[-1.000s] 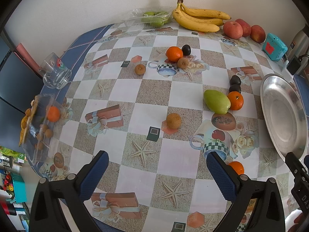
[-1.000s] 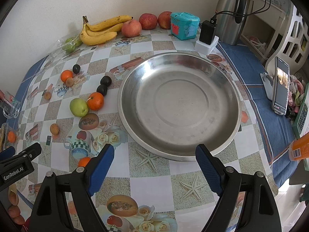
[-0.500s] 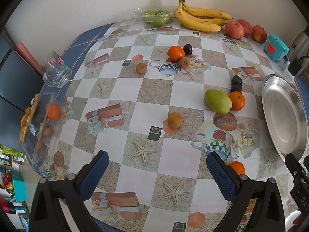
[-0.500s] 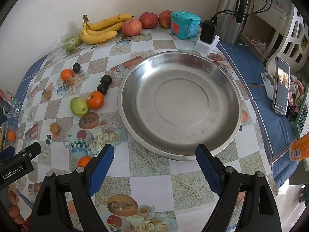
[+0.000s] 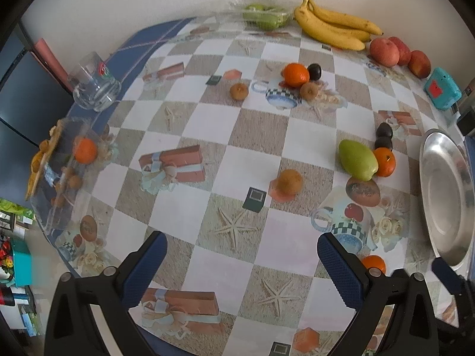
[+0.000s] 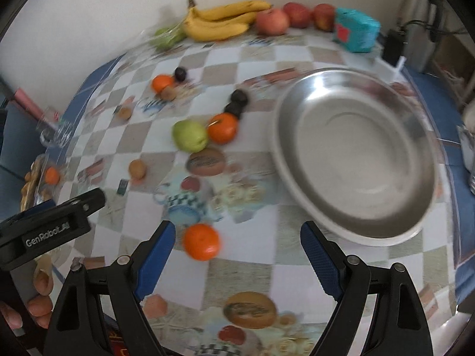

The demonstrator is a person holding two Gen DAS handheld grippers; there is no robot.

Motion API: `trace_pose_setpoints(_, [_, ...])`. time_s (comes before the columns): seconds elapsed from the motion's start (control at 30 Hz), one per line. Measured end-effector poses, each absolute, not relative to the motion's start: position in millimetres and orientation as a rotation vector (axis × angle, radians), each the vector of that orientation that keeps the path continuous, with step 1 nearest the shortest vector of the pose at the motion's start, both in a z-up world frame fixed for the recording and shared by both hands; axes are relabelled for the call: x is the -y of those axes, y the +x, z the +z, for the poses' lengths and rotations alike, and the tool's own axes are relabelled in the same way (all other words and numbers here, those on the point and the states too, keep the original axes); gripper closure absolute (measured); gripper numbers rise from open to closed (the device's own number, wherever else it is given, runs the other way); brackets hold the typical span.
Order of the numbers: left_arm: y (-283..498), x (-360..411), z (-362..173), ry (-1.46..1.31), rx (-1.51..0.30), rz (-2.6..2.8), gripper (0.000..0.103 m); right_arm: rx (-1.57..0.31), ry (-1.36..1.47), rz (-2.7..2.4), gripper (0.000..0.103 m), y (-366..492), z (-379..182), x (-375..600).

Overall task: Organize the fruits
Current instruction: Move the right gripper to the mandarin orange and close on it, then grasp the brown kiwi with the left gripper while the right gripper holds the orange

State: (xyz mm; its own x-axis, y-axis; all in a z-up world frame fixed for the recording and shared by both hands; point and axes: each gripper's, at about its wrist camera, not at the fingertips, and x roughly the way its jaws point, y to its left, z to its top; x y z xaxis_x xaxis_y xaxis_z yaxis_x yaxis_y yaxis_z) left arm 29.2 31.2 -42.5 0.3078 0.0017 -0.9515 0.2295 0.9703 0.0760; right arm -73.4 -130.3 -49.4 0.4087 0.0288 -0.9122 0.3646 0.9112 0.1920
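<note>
The metal bowl (image 6: pixel 356 160) sat on the table (image 5: pixel 261 136), and everything else lay to its left or behind it. Just left of the bowl a pear (image 6: pixel 190 136) touched an orange (image 6: pixel 222 127), with two plums (image 6: pixel 236 102) behind that orange, and another orange (image 6: pixel 202 241) lay nearer than the bowl's front rim. Behind the bowl, along the wall, lay the bananas (image 6: pixel 222 19), with apples (image 6: pixel 294 16) and a small box (image 6: pixel 356 29) to their right.
</note>
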Motion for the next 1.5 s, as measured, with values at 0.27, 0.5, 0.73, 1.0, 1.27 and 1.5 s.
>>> trace_pose_setpoints(0.27, [36, -32, -62, 0.194, -1.348, -0.137, 0.0, -1.23, 0.386, -0.173, 0.022, -55, -69, 115])
trace_pose_setpoints(0.5, [37, -34, -63, 0.181, -1.362, -0.137, 0.0, -1.314, 0.33, -0.154, 0.049, -46, -90, 102])
trace_pose_setpoints(0.73, [40, -35, -64, 0.173, -1.367, -0.139, 0.0, -1.315, 0.34, -0.147, 0.065, -44, -92, 100])
trace_pose_setpoints(1.0, [52, -29, -60, 0.166, -1.35, -0.17, 0.0, -1.22, 0.382, -0.173, 0.065, -46, -70, 111])
trace_pose_setpoints(1.27, [84, -22, -56, 0.085, -1.371, -0.191, 0.017, -1.15, 0.402, -0.242, 0.065, -33, -55, 127])
trace_pose_setpoints(1.5, [97, -5, -71, 0.063, -1.433, -0.258, 0.039, -1.102, 0.389, -0.292, 0.065, -25, -43, 139])
